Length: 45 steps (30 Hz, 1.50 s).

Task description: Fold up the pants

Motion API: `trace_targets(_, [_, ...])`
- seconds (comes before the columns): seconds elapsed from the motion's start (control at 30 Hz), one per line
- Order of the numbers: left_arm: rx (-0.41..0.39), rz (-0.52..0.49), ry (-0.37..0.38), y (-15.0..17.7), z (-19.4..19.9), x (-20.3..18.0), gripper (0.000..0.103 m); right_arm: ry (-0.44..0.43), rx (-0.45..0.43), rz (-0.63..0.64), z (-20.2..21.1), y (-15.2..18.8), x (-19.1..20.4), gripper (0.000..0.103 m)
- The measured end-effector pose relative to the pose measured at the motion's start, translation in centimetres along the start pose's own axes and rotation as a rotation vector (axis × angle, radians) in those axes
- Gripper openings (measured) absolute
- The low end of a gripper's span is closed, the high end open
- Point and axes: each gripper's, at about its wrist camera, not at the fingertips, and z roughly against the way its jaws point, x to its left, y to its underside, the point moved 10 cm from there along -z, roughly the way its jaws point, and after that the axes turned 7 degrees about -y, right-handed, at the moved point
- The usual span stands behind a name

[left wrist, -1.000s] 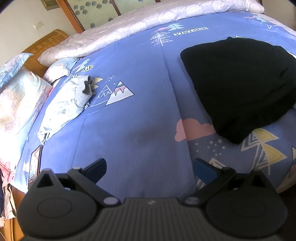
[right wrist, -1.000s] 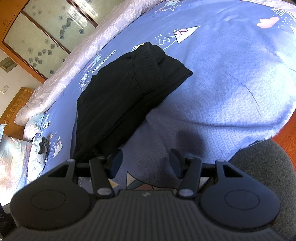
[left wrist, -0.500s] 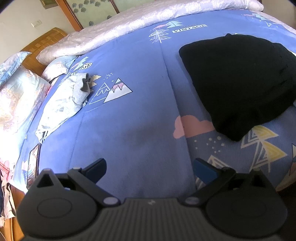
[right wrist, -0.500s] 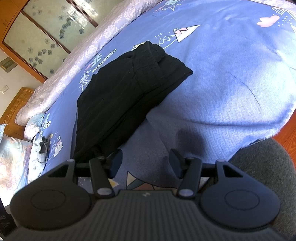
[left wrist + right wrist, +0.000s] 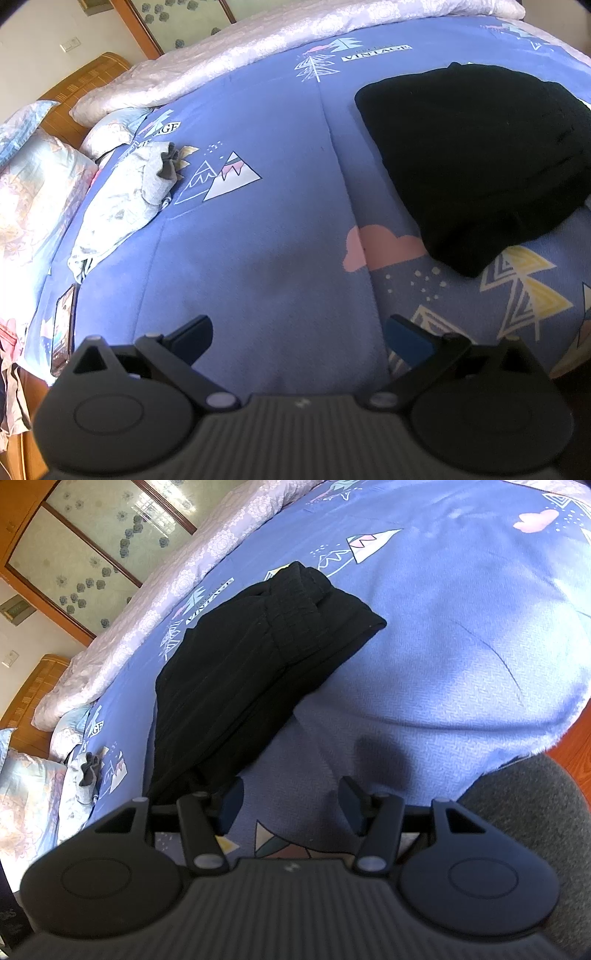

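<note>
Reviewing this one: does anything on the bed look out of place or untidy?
The black pants lie folded and neat. Odd bits: a crumpled light garment with a grey sock near the pillows, and a phone at the bed's edge.

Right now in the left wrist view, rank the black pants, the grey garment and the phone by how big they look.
1. black pants
2. grey garment
3. phone, smallest

The fisheye warps things near the frame edge, so this is apparent size only.

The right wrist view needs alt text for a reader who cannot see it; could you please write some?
Folded black pants lie on a blue patterned bedspread, up and left of the open, empty right hand-held gripper. A pale quilt runs along the bed's far edge below glazed wooden doors, and a small grey garment lies near the pillows at left.
</note>
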Motion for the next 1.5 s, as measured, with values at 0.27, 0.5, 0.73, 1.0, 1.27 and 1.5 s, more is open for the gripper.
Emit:
trace_targets(0.27, [0.003,-0.002,0.002,0.10,-0.09,-0.09,0.103,-0.007,0.001,-0.002,0.08,-0.12,-0.08,0.061])
trace_targets(0.5, [0.007,-0.007,0.003,0.17,-0.22,-0.16,0.103,-0.013,0.002,-0.005,0.11,-0.35,-0.28,0.062])
trace_targets(0.73, [0.010,-0.004,0.004,0.11,-0.30,-0.04,0.103,-0.015,0.004,-0.001,0.12,-0.53,-0.38,0.063])
trace_targets(1.0, [0.013,-0.003,0.004,0.07,-0.27,-0.05,0.103,-0.017,0.004,-0.001,0.13,-0.53,-0.40,0.063])
trace_targets(1.27, [0.016,-0.005,0.006,0.06,-0.32,-0.12,0.103,-0.023,0.005,0.002,0.16,-0.67,-0.46,0.063])
trace_targets(1.5, [0.017,-0.005,0.009,0.07,-0.33,-0.14,0.103,-0.023,0.005,0.002,0.16,-0.64,-0.42,0.063])
